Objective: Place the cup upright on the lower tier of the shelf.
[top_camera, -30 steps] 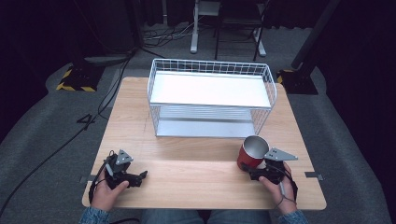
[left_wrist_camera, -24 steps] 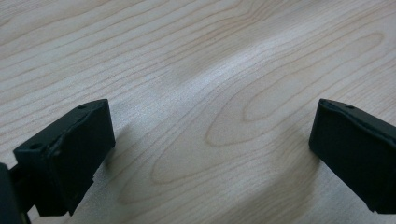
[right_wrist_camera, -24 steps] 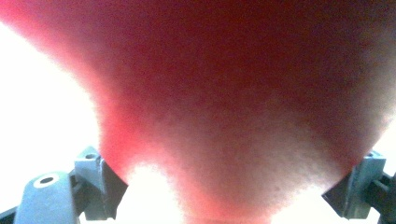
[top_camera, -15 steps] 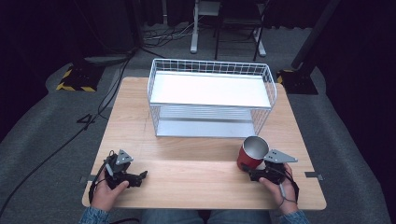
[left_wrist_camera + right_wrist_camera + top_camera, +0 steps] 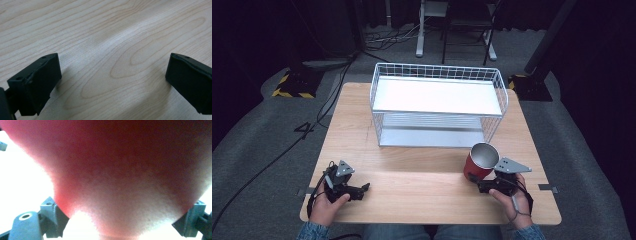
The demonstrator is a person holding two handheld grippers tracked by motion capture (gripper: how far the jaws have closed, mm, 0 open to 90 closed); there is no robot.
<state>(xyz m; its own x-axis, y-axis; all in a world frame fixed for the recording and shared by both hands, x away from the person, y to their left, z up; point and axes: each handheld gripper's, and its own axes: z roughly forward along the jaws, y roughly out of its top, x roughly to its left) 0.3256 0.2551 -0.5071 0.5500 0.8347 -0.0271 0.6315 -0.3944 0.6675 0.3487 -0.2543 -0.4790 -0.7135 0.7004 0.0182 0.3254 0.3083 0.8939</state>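
From the high view, a red cup point(image 5: 480, 162) with a silvery metal inside stood upright near the front right of the wooden bench point(image 5: 422, 200), its open mouth up. The right gripper point(image 5: 476, 179) pressed against its near side low down, held in the person's right hand point(image 5: 512, 197), a grey three-cornered plate above it. The left gripper point(image 5: 363, 188) lay low near the bench's front left, gripped by the left hand point(image 5: 326, 205), its fingers pointing right across bare wood, well apart from the cup. Behind the cup, toward the middle back of the bench, stood a white wire rack point(image 5: 438, 105) with a white upper shelf and a lower tier. The floor point(image 5: 257, 165) around was grey carpet with a black cable point(image 5: 267, 165) trailing across it, a yellow-and-black striped base point(image 5: 292, 87) at the left, and chair legs in the dark beyond.

In the left gripper view, the two black fingers point(image 5: 35, 82) stood wide apart over pale wood grain, nothing between them.

In the right gripper view, the cup's red wall point(image 5: 120, 170) loomed blurred and very near, its sides reaching both grey finger mounts point(image 5: 51, 216), so the fingers were clamped on the cup. The background was washed out white.
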